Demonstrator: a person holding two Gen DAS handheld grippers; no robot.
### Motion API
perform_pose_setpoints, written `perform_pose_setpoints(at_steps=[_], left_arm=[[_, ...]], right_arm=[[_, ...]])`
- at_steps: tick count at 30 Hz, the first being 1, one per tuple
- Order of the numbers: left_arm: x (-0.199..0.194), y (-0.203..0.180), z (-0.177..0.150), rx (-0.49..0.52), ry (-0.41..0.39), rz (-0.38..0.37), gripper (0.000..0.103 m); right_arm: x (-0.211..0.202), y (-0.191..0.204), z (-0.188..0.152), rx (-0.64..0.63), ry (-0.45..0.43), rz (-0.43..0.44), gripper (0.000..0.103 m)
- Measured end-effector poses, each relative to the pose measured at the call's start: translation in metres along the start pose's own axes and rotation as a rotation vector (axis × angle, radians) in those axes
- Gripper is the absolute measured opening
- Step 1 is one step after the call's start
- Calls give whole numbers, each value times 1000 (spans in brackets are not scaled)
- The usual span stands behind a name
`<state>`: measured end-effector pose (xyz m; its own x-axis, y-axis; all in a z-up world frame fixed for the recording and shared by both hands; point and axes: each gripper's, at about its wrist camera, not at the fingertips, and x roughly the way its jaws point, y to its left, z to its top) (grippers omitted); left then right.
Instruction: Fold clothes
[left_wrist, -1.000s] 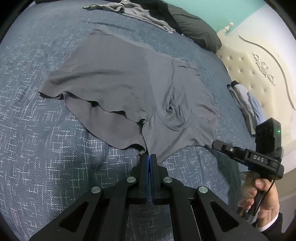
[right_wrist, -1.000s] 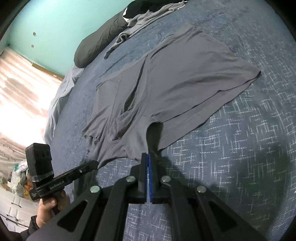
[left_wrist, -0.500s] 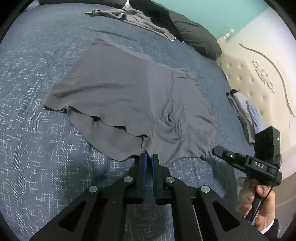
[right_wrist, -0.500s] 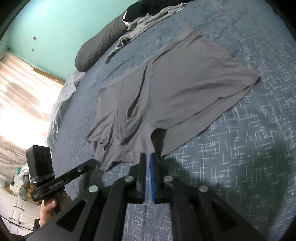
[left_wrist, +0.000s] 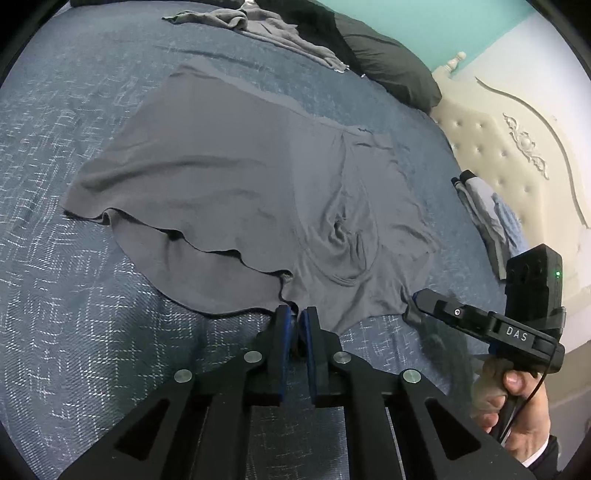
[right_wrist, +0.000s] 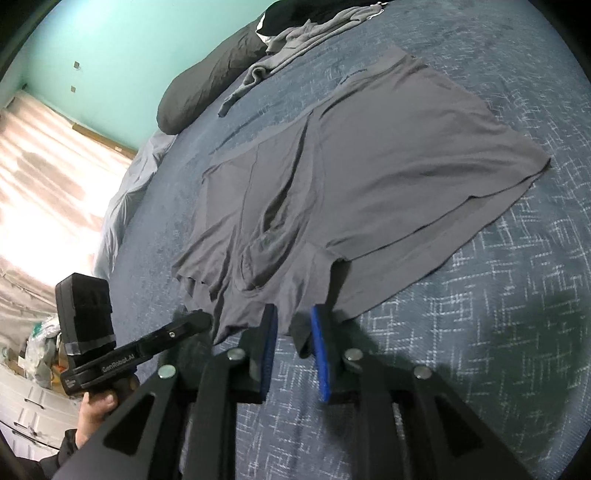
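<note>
The blue bedspread (left_wrist: 92, 332) carried the grey boxer shorts (left_wrist: 240, 192), spread flat at centre. At six o'clock the left gripper (left_wrist: 297, 319) stood slightly parted by the crotch hem; the right gripper (right_wrist: 293, 325) stood wide apart, holding nothing.

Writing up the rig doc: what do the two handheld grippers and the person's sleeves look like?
Both grippers, left and right, are black with blue-padded jaws and silver pivot bolts. Each pistol-grip handle carries a boxy black module; the right one's shows a green LED, "DAS" lettering and a thin black cable. The left handle reads "GenRobot.AI". Sleeves are dark.
</note>
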<state>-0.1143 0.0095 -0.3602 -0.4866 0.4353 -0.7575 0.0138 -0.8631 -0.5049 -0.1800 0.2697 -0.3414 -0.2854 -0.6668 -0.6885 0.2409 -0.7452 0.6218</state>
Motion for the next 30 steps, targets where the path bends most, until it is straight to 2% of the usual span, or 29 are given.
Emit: perform_pose_setpoints(at_steps=[2,8,15,21,28,30], left_arm=[[-1,0,0,1,-2,1,4],[-6,-2,-1,9,-10,5,3],[-9,-1,-7,-3,5,-1,3],[-5,6,-10,-34,30,6,3],[-17,11,-9,-68,15,-14,4],[-23,13,-7,-76,2,-11,3]], right_arm=[[0,-1,0,-1,-4,-4,6],[-4,-2,-2,14,-17,-6,1],[-7,-3,-4,27,-15,21,0],[-3,-11,-6,59,-6,2,0],[-5,-17,-4,107,-16,27,1],[-8,-20,-3,133,-25,20,3]])
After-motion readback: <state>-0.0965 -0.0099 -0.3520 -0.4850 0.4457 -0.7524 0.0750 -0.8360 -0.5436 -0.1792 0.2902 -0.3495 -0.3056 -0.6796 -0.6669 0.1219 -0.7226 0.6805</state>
